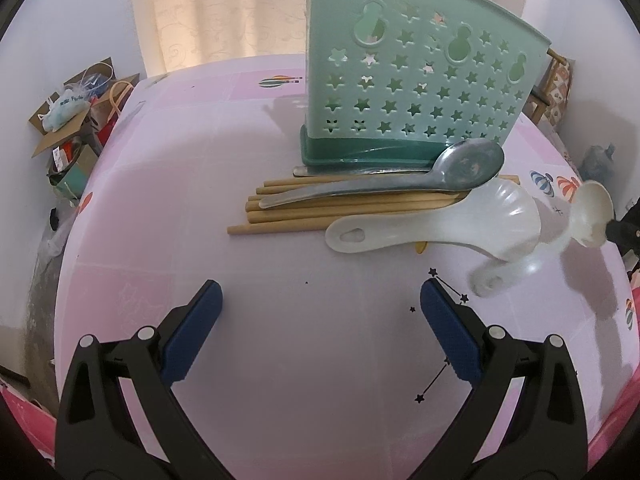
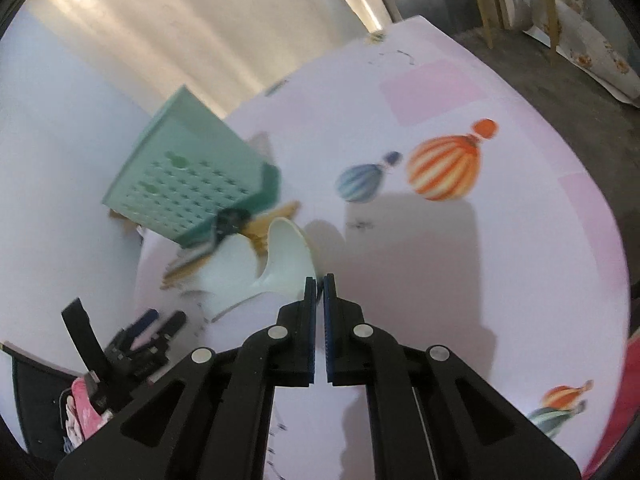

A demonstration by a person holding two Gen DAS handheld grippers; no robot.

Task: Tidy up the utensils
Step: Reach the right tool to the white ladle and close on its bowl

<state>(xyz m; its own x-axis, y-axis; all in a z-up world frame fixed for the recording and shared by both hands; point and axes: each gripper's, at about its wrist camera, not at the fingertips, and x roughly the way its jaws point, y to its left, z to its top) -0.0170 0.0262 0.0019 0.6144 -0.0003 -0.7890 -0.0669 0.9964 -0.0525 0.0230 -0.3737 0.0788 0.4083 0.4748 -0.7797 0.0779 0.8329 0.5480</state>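
Note:
A green star-holed utensil holder (image 1: 420,80) (image 2: 188,184) stands at the back of the pink table (image 1: 280,340). In front of it lie several wooden chopsticks (image 1: 300,216), a metal spoon (image 1: 400,184) across them, and a white rice paddle (image 1: 440,224) (image 2: 232,276). My right gripper (image 2: 319,280) is shut on the rim of a white soup spoon's bowl (image 2: 288,256). That spoon (image 1: 588,216) hangs blurred above the table at the right, its handle pointing down-left. My left gripper (image 1: 320,284) stands open and empty over the bare table, short of the chopsticks.
Cardboard boxes with clutter (image 1: 76,120) sit on the floor beyond the table's left edge. A wooden chair (image 2: 512,0) stands past the far right corner. Balloon prints (image 2: 444,168) mark the tablecloth right of the holder. Curtains hang behind.

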